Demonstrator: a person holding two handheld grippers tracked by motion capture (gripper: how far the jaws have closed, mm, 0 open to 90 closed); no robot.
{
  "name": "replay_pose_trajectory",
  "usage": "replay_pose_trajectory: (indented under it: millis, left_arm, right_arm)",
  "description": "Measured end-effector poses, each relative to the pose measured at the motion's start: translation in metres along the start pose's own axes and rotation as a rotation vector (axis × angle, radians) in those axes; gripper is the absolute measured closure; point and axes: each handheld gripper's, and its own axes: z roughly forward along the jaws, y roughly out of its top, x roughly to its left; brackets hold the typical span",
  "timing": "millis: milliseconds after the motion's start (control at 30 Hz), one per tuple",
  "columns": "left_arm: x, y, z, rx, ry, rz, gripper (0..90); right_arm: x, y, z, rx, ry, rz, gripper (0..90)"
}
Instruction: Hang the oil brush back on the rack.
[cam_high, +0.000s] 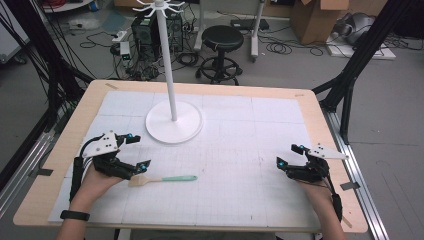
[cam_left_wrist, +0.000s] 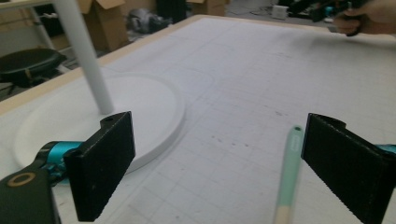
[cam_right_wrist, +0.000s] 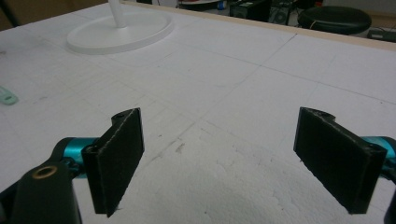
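While jaws gape, spatula (cam_high: 162, 179) lies beside left gripper (cam_high: 137, 151).

Table (cam_high: 320, 125) w/ white mat (cam_high: 250, 150): stand base (cam_high: 174, 122), spatula (cam_high: 162, 179).

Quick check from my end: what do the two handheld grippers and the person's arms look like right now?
Both the left gripper and the right gripper are black two-jaw tools with flat black padded jaws, teal fittings near the tips and a brass-coloured eyelet on the body. Each carries a light grey three-cornered plate on top, and a black cable trails back along each forearm. The forearms are bare; the left wrist wears a black band.
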Motion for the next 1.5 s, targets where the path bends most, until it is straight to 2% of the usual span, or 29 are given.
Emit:
replay_pose_trajectory:
  millis: [100, 200, 400, 700, 867, 1133, 1267, 1500]
  left_arm:
    - [-0.004, -0.002, 0.009, 0.046, -0.034, 0.019, 10.4]
    - [-0.007, -0.005, 0.018, 0.092, -0.066, 0.017, 10.4]
    - [-0.014, -0.011, 0.032, 0.178, -0.125, 0.04, 10.9]
    - [-0.02, -0.017, 0.044, 0.255, -0.157, 0.06, 18.7]
    - [-0.021, -0.019, 0.047, 0.312, -0.148, 0.074, 26.8]
    - [-0.023, -0.019, 0.048, 0.34, -0.17, 0.093, 38.9]
    - [-0.023, -0.02, 0.048, 0.342, -0.199, 0.067, 46.6]
    - [-0.023, -0.022, 0.05, 0.369, -0.211, 0.08, 56.2]
  right_arm:
    - [0.0, 0.0, 0.0, 0.0, 0.0, 0.004, 15.4]
    - [-0.001, 0.0, 0.0, -0.003, -0.003, 0.006, 15.4]
    - [-0.001, 0.0, 0.0, 0.0, -0.005, 0.012, 15.4]
    - [-0.001, 0.0, 0.0, 0.002, -0.003, 0.007, 15.5]
    - [-0.001, 0.0, 0.0, 0.0, -0.002, 0.009, 15.5]
    - [-0.001, 0.0, 0.0, 0.004, 0.002, 0.008, 15.6]
    - [-0.001, 0.0, 0.0, 0.006, 0.006, 0.008, 15.8]
    - [-0.001, 0.0, 0.0, 0.004, 0.007, 0.006, 15.8]
